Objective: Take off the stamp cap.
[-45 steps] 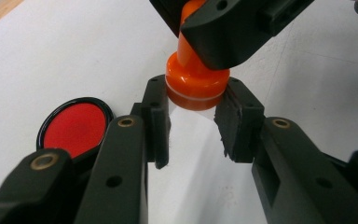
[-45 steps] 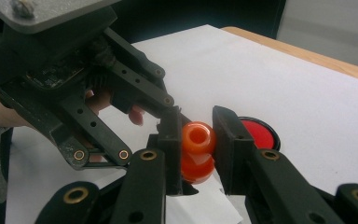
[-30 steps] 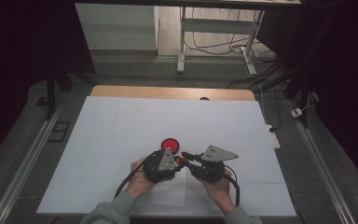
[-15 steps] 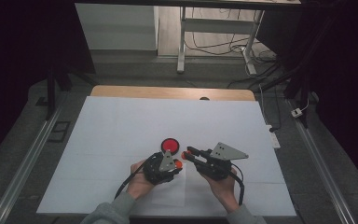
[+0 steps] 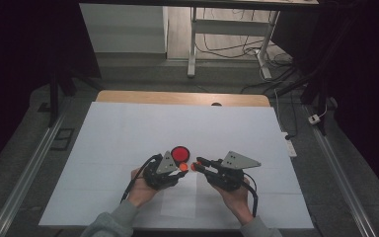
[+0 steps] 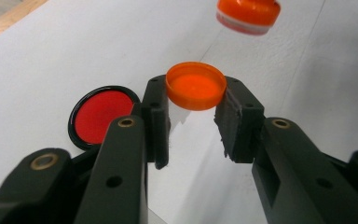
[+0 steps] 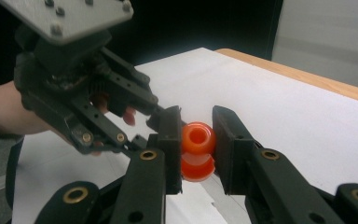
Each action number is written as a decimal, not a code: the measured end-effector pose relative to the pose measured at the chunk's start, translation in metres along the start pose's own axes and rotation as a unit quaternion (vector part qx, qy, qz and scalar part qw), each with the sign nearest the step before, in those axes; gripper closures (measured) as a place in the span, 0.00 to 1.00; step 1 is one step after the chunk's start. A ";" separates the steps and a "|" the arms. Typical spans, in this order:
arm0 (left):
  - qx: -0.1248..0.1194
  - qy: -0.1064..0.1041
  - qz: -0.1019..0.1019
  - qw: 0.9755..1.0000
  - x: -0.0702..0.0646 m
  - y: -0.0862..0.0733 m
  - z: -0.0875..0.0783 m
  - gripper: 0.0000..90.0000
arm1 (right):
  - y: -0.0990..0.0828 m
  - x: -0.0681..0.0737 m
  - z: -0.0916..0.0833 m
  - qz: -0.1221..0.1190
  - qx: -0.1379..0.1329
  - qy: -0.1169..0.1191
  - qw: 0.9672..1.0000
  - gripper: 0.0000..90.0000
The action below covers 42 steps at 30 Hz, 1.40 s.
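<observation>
Glossy round orange cap [image 6: 196,86] (hollow) pinched by matte black fingers [image 6: 156,119], ribbed orange spout [image 7: 197,155]

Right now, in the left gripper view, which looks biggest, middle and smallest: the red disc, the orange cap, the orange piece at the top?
1. red disc
2. orange cap, nearly alike in size
3. orange piece, cut off by the edge and farther away, so unsure

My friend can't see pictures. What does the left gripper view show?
Two black jaws of the left gripper pinch a small orange cap, open side up, above a white table. A red disc with a black rim lies to the left, and another orange piece hangs at the top edge.
</observation>
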<state>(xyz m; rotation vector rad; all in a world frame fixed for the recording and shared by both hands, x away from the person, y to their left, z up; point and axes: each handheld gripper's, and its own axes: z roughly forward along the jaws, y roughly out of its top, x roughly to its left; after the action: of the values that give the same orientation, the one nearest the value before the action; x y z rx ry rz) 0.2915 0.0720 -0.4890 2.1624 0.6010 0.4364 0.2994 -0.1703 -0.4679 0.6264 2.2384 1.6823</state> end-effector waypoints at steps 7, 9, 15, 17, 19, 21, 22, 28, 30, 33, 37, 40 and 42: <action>-0.006 0.000 -0.005 1.000 0.004 -0.002 -0.008 0.73 | 0.000 -0.002 -0.003 0.002 -0.006 -0.002 1.000 0.81; -0.009 0.001 -0.009 1.000 0.006 -0.004 -0.012 0.73 | 0.000 -0.003 -0.003 0.004 -0.007 -0.003 1.000 0.81; -0.016 0.005 -0.020 1.000 0.014 -0.009 -0.022 0.73 | 0.000 -0.005 -0.006 0.009 -0.013 -0.007 1.000 0.81; -0.019 0.006 -0.023 1.000 0.016 -0.010 -0.025 0.73 | 0.000 -0.006 -0.006 0.008 -0.014 -0.009 1.000 0.81; -0.021 0.007 -0.025 0.999 0.017 -0.011 -0.028 0.73 | 0.000 -0.006 -0.007 0.010 -0.014 -0.011 1.000 0.81; -0.022 0.008 -0.026 0.999 0.018 -0.012 -0.030 0.73 | 0.000 -0.006 -0.007 0.010 -0.015 -0.012 1.000 0.81; -0.022 0.008 -0.027 0.999 0.018 -0.012 -0.031 0.73 | 0.000 -0.006 -0.007 0.011 -0.015 -0.014 1.000 0.81; -0.018 0.010 -0.032 0.999 0.022 -0.017 -0.035 0.73 | 0.000 -0.007 -0.007 0.010 -0.014 -0.018 1.000 0.81; -0.017 0.011 -0.035 0.999 0.023 -0.019 -0.036 0.73 | 0.000 -0.008 -0.007 0.011 -0.013 -0.019 1.000 0.81; -0.016 0.015 -0.041 0.999 0.025 -0.023 -0.040 0.73 | -0.001 -0.008 -0.007 0.010 -0.012 -0.020 1.000 0.81; -0.015 0.016 -0.052 0.998 0.027 -0.029 -0.045 0.73 | -0.001 -0.009 -0.007 0.010 -0.014 -0.021 1.000 0.81; -0.012 0.022 -0.055 0.998 0.028 -0.035 -0.051 0.73 | -0.001 -0.009 -0.008 0.010 -0.013 -0.021 1.000 0.81; -0.009 0.027 -0.060 0.998 0.029 -0.040 -0.054 0.73 | -0.001 -0.009 -0.008 0.011 -0.013 -0.022 1.000 0.81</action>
<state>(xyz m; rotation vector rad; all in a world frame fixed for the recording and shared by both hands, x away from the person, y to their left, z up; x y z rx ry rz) 0.2776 0.1435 -0.4853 2.0893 0.7496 0.4351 0.3034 -0.1816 -0.4671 0.6772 2.1831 1.6878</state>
